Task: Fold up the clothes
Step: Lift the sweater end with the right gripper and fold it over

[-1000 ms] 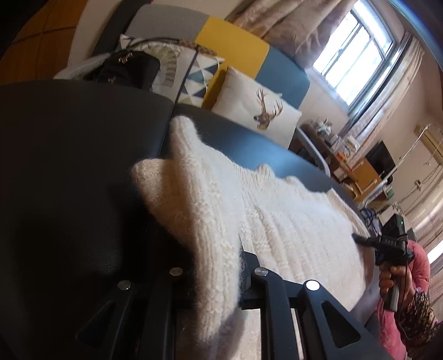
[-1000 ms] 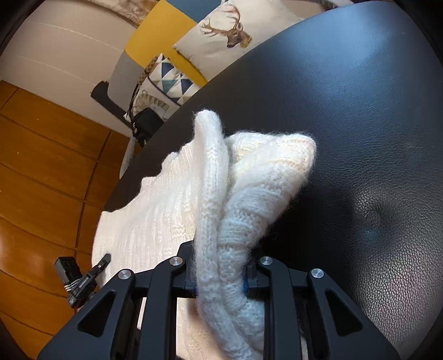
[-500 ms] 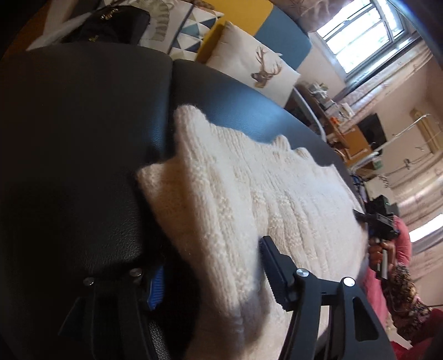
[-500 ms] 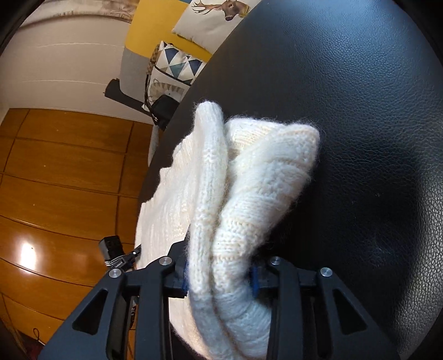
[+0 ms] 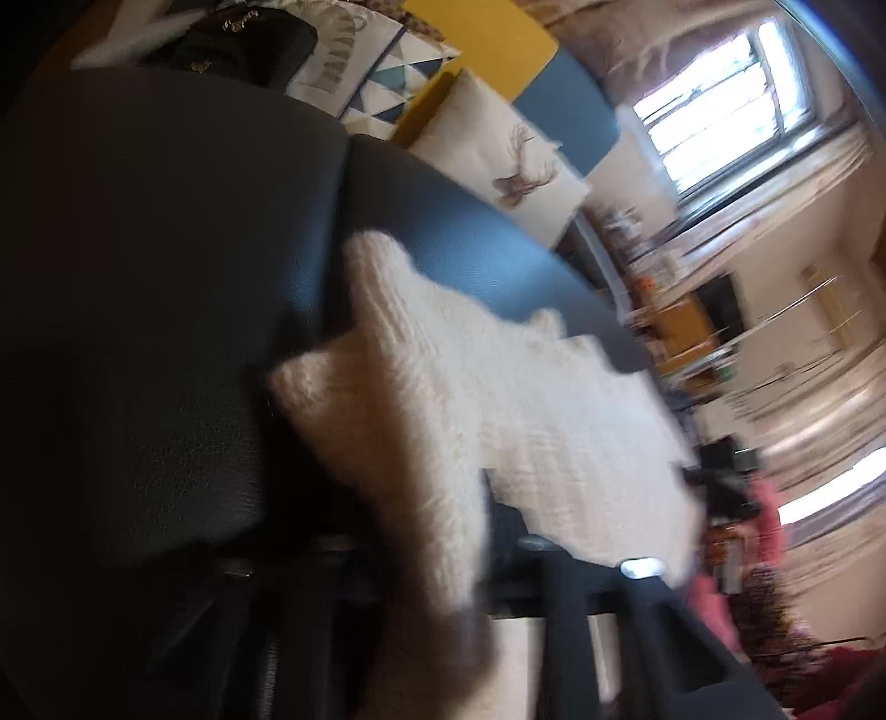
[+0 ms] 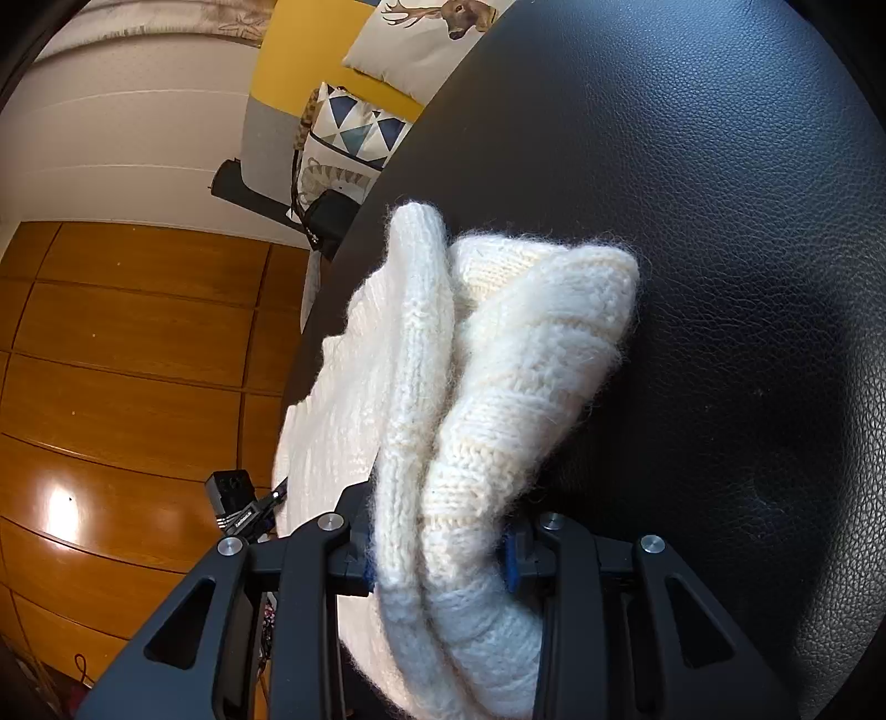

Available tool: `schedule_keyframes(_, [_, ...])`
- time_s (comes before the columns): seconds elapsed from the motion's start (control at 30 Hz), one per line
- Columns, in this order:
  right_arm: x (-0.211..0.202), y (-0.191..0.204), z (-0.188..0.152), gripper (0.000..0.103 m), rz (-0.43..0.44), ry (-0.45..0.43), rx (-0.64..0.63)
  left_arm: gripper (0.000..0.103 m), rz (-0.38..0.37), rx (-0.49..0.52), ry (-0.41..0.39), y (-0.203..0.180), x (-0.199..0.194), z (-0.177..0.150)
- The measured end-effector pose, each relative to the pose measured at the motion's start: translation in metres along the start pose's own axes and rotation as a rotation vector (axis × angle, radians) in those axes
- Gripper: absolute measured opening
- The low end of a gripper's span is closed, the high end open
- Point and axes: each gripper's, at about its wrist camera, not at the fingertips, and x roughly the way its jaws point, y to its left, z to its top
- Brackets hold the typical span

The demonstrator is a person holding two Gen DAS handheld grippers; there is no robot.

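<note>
Your right gripper (image 6: 440,545) clamps the bunched white sweater (image 6: 487,387) on the black cushion (image 6: 692,221), sharp only in its view. Your left gripper (image 5: 421,559) is closing on the sweater's near edge; its blurred view shows the knit stretching far-right.

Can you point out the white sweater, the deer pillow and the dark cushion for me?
white sweater (image 6: 498,399): right wrist view, bunched knit fold.
deer pillow (image 6: 421,39): right wrist view, white face.
dark cushion (image 6: 720,221): right wrist view, bare leather.
</note>
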Motion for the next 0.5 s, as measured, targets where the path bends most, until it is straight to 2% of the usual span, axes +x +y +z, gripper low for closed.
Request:
schedule_keyframes(0.07, [0.001, 0.003, 0.0, 0.034, -0.013, -0.006, -0.005, 0.019, 0.029, 0.035, -0.015, -0.009, 0.004, 0.0])
schedule_keyframes(0.17, [0.003, 0.006, -0.002, 0.033, -0.044, -0.024, -0.026, 0.018, 0.035, 0.027, -0.042, -0.01, 0.004, -0.002])
schedule_keyframes(0.33, [0.005, 0.016, -0.007, 0.027, -0.111, -0.068, -0.071, 0.017, 0.068, 0.024, -0.092, -0.015, 0.001, -0.008])
schedule_keyframes(0.5, [0.001, 0.032, -0.016, 0.025, -0.2, -0.131, -0.13, 0.016, 0.127, 0.081, -0.144, -0.032, -0.009, -0.016])
